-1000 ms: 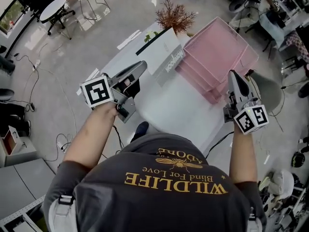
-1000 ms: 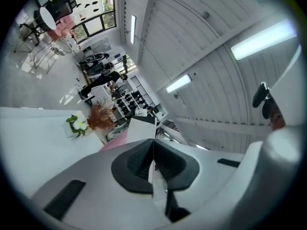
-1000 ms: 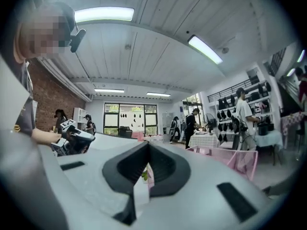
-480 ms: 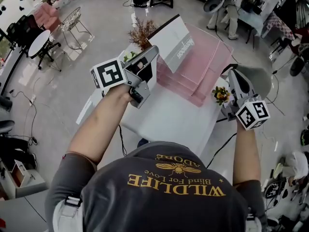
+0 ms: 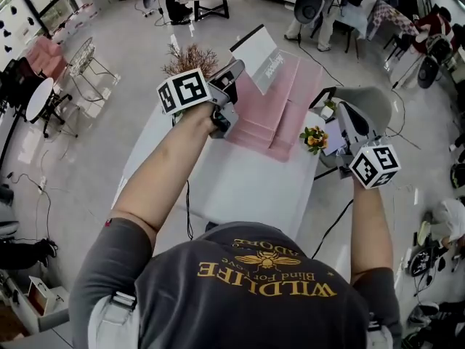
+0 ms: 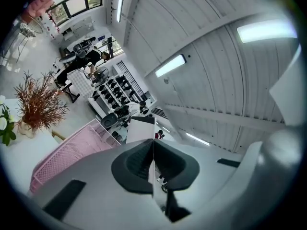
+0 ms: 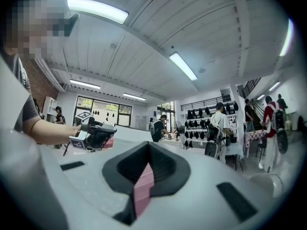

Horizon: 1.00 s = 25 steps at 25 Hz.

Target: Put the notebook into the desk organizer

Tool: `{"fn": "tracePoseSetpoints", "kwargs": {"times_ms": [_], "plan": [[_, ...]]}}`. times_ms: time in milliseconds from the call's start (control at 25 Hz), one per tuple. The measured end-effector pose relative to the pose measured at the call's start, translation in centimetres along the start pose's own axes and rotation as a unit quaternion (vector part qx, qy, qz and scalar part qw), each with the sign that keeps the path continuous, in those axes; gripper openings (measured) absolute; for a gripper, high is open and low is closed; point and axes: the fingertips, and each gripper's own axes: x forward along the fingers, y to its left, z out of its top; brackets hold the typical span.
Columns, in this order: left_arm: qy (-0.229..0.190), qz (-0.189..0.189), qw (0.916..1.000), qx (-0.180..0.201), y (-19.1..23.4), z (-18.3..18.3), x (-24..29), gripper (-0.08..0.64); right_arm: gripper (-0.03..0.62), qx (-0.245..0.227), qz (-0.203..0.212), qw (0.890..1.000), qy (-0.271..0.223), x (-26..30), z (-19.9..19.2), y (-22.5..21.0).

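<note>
My left gripper (image 5: 238,67) is shut on the lower edge of the white-and-grey notebook (image 5: 263,51) and holds it up, tilted, over the pink mesh desk organizer (image 5: 272,118) on the white table (image 5: 218,187). In the left gripper view the jaws (image 6: 153,143) are pinched on the thin notebook (image 6: 140,129), with the organizer (image 6: 72,150) below left. My right gripper (image 5: 341,111) hovers at the table's right edge beside the organizer, shut with nothing in it. In the right gripper view (image 7: 149,145) a pink strip of organizer (image 7: 143,188) shows beyond the jaws, and the left gripper (image 7: 96,135) is at the left.
A dried brown plant (image 5: 190,58) stands at the table's far left corner. A small pot of orange flowers (image 5: 314,138) sits by the right gripper. A grey chair (image 5: 374,100) is behind the table's right side. People, chairs and floor cables surround the table.
The left gripper has carried the notebook up and farther out over the pink organizer. The right gripper has kept its place at the table's right edge.
</note>
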Motion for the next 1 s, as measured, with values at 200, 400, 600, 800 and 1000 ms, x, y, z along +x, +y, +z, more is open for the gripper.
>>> {"fn": "tracePoseSetpoints", "kwargs": {"times_ms": [200,400,600,800,1000], "plan": [[0.016,0.01,0.9997,-0.016,2.1,-1.4,2.7,0.009,0.0,0.0,-0.012,1.0,0.003,-0.2,-0.2,-0.9],[0.032,0.032,0.9984,-0.034,4.7,-3.4,4.2,0.009,0.0,0.002,-0.014,1.0,0.009,-0.1,-0.4,-1.2],[0.052,0.075,0.9952,-0.035,7.6,-5.3,4.0,0.009,0.0,0.005,-0.013,1.0,0.015,-0.1,-0.9,-0.9],[0.095,0.172,0.9803,0.018,10.9,-6.4,2.7,0.011,0.0,0.006,-0.011,1.0,0.018,0.0,-1.6,-0.7],[0.165,0.272,0.9398,0.125,12.7,-7.5,1.3,0.045,0.0,0.005,-0.008,1.0,0.02,0.1,-1.7,-0.2]]}}
